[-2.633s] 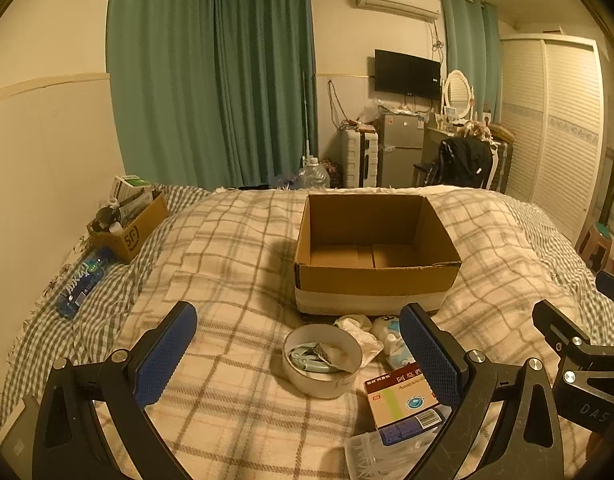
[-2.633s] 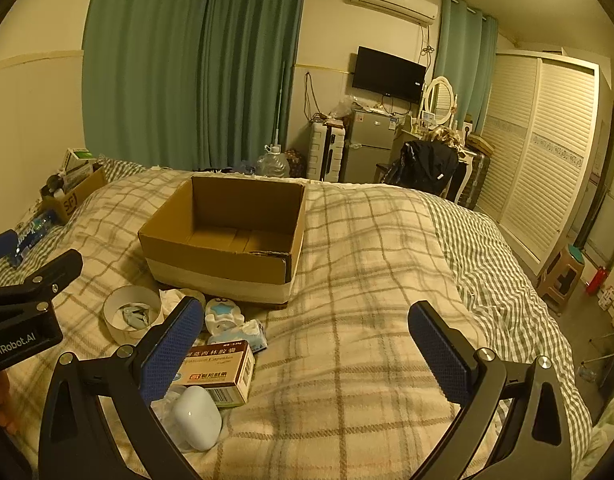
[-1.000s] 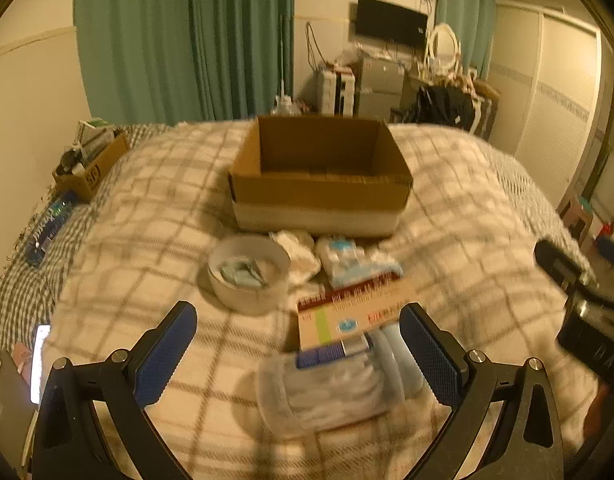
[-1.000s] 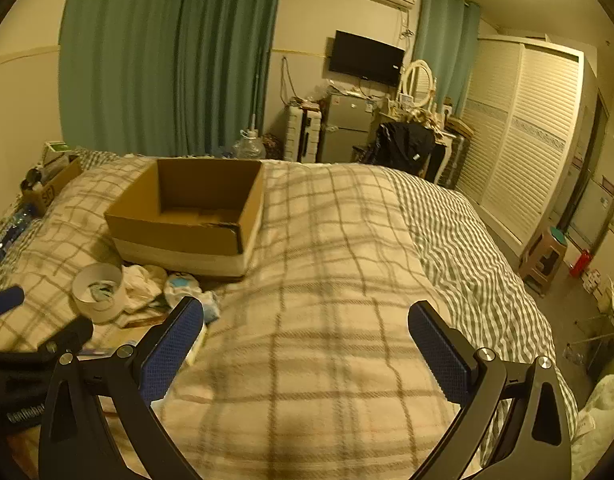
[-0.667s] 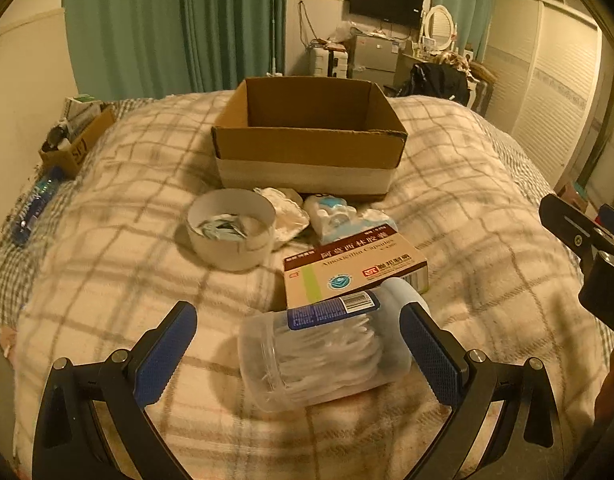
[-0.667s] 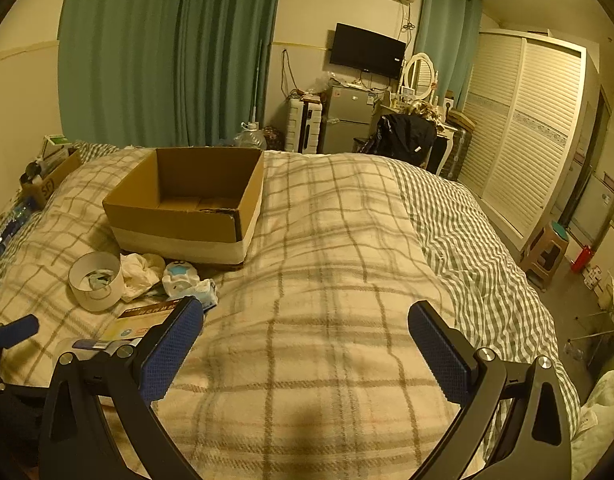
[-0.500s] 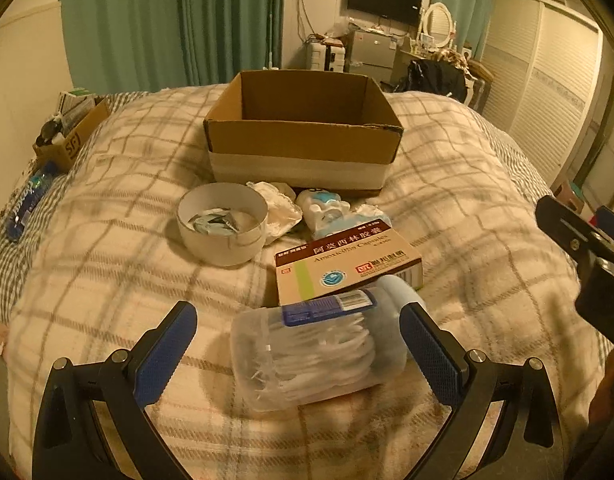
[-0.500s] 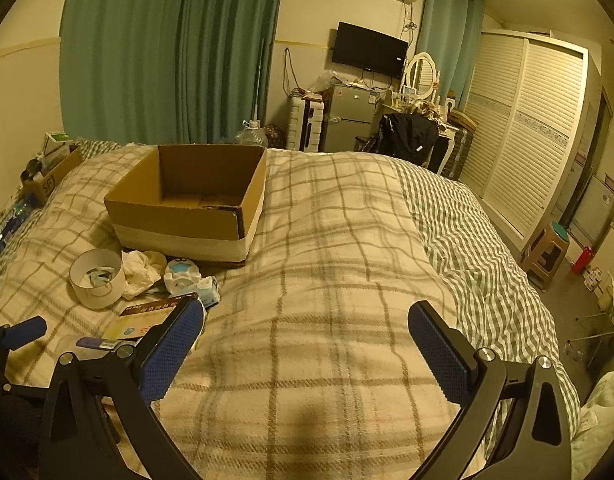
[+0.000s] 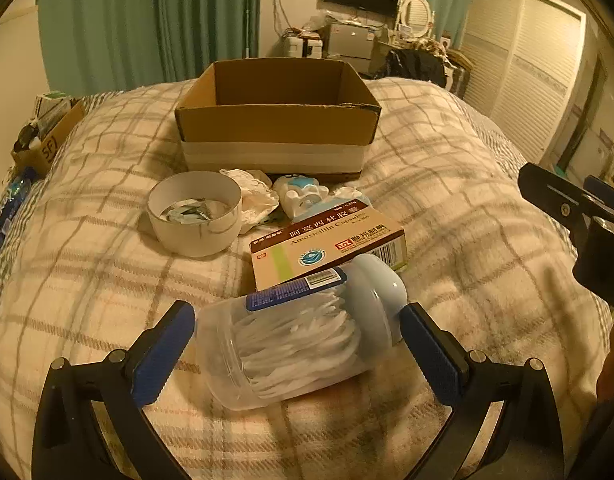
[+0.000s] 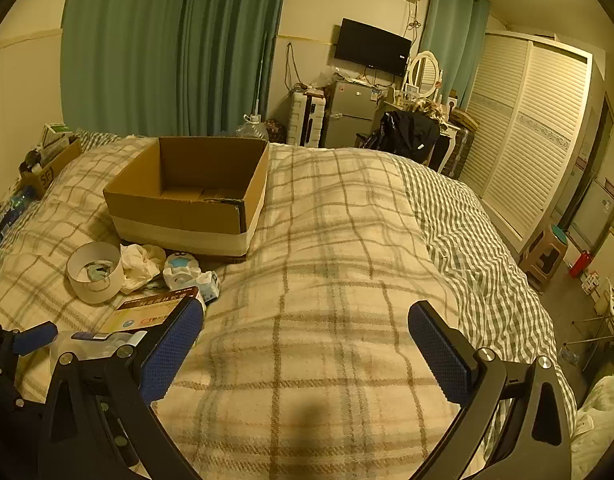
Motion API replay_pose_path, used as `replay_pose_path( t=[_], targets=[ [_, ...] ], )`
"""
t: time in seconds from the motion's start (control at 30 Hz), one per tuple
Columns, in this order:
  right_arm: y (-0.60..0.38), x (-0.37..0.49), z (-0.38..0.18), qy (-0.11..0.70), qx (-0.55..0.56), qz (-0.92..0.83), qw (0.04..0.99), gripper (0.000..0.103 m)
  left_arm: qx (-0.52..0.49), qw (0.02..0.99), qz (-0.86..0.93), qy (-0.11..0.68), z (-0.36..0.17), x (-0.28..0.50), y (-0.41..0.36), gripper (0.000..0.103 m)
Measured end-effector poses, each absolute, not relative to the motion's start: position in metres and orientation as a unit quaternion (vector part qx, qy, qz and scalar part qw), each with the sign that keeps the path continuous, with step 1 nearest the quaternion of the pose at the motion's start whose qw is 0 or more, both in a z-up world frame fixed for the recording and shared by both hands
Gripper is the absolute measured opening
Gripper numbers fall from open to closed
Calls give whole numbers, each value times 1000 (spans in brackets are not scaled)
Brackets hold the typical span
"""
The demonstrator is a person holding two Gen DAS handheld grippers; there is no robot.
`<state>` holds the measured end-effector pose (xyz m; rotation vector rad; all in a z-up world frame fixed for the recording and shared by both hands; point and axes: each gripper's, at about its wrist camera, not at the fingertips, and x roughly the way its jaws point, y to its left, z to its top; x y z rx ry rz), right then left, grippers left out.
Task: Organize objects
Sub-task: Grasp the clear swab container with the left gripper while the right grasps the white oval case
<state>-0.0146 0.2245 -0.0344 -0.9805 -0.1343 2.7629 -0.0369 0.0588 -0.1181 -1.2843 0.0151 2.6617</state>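
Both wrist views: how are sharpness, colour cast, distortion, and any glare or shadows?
Left wrist view: sharp, warm yellow cast, fisheye bulges the bed, highlight on the jar lid. Right wrist view: sharp, same cast, lamp glare top right, soft shadow on the blanket near the bottom edge.

"amoxicillin capsules" + chinese chars on medicine box (image 9: 327, 246), "sf" on side cardboard box (image 9: 47, 148)

My right gripper (image 10: 305, 344) hangs wide apart over bare plaid blanket (image 10: 327, 264). Off to my left I see the open cardboard box (image 10: 195, 196), with a white round tub (image 10: 94, 266) and medicine carton (image 10: 147, 314) nearer me.
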Motion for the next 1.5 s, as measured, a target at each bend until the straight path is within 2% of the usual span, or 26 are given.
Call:
replay_pose_path(
  t=[0.1,0.4,0.57,0.77,0.93,1.17,1.37,1.43,1.5],
  targets=[
    [222,-14,-36,-48,-334,936,100,103,-431,103,896,-14,-117,-37,51,96],
    [208,-12,-38,-61,-337,935,88,103,-418,112,900,-53,-99,-34,24,95],
    [191,-14,-43,-69,-343,935,56,103,-358,52,932,-16,-69,-32,-4,95],
    [153,-23,-61,-98,-376,921,-8,103,-359,13,933,-20,-71,-40,-37,95],
    [120,-39,-92,-107,-439,889,-74,102,-360,8,933,-10,-76,-39,-46,95],
    [88,-57,-134,-123,-499,851,-108,102,-355,12,935,20,-77,-32,-45,95],
    [83,-60,-147,-132,-518,837,-114,93,-355,19,935,17,-76,-31,-50,95],
    [84,-58,-147,-133,-518,837,-113,83,-354,19,935,17,-76,-30,-51,95],
    [84,-56,-148,-131,-520,836,-116,62,-353,21,935,14,-74,-29,-52,95]
  ],
)
